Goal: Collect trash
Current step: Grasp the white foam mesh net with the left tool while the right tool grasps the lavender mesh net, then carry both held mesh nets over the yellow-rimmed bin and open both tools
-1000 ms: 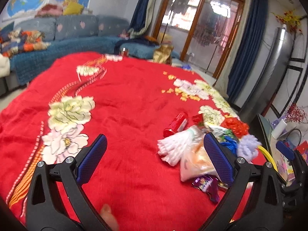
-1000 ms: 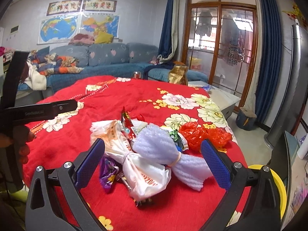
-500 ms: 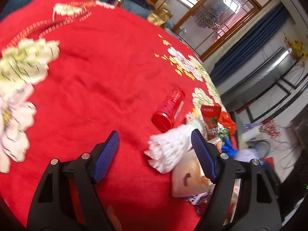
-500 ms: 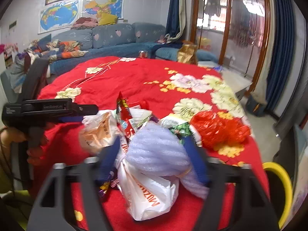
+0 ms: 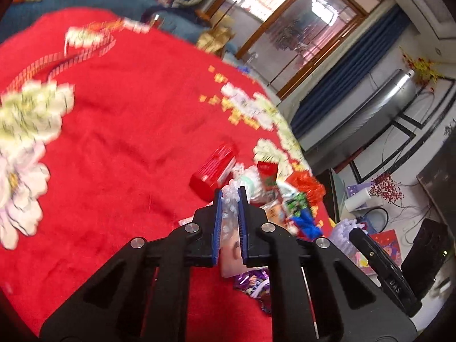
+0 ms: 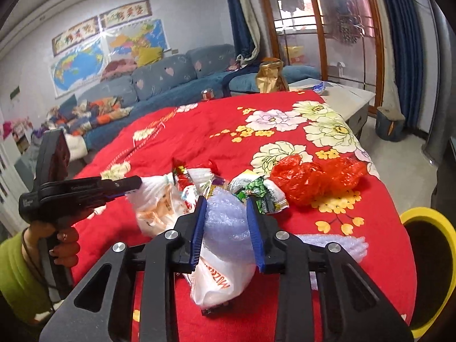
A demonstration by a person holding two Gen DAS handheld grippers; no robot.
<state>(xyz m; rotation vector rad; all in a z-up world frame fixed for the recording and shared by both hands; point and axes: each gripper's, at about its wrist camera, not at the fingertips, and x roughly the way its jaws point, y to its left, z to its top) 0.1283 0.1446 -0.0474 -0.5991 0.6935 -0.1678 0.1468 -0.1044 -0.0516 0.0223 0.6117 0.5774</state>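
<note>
On the red blanket (image 6: 216, 131), the left gripper (image 5: 229, 196) pinches a white foam net (image 5: 228, 213). Right gripper (image 6: 225, 211) jaws are closing around crinkly lavender foam wrap (image 6: 225, 225).

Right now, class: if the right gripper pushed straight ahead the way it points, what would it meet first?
The right gripper is closing on the lilac foam wrap. Just past its tips lies the green snack wrapper in the trash pile, probably the first thing met; beyond that, the red blanket. Depth is uncertain.
</note>
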